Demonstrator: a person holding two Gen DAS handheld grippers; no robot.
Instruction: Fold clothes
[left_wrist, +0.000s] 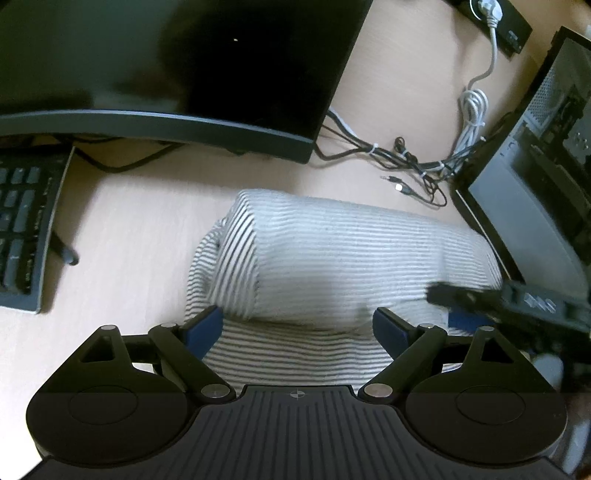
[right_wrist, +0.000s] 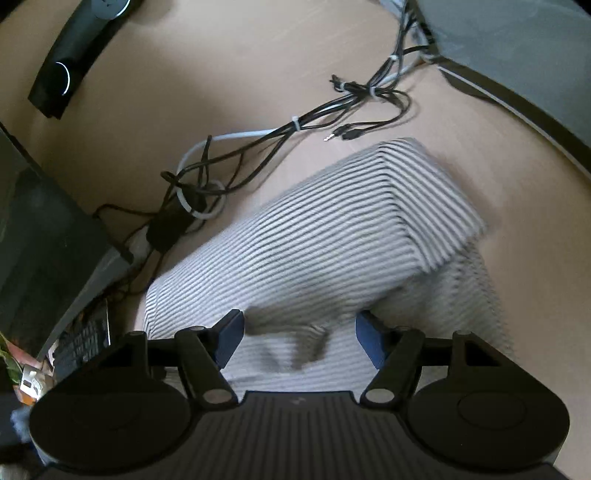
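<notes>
A grey-and-white striped garment (left_wrist: 343, 254) lies folded into a thick bundle on the light wooden desk (left_wrist: 129, 221). In the left wrist view my left gripper (left_wrist: 297, 326) is open. Its blue pads (left_wrist: 207, 325) stand apart over the garment's near edge, where an upper layer laps over a lower one. In the right wrist view the same striped garment (right_wrist: 332, 236) runs diagonally, with a folded corner at its far right. My right gripper (right_wrist: 300, 336) is open over a wrinkle at the near edge. The right gripper (left_wrist: 476, 299) also shows, blurred, at the garment's right end.
A dark monitor (left_wrist: 166, 66) stands behind the garment, a keyboard (left_wrist: 22, 221) at the left. A computer case (left_wrist: 535, 177) stands at the right. Tied cables (left_wrist: 406, 158) lie behind the garment, with a loose jack plug (right_wrist: 328, 137). A black speaker bar (right_wrist: 74, 55) sits far left.
</notes>
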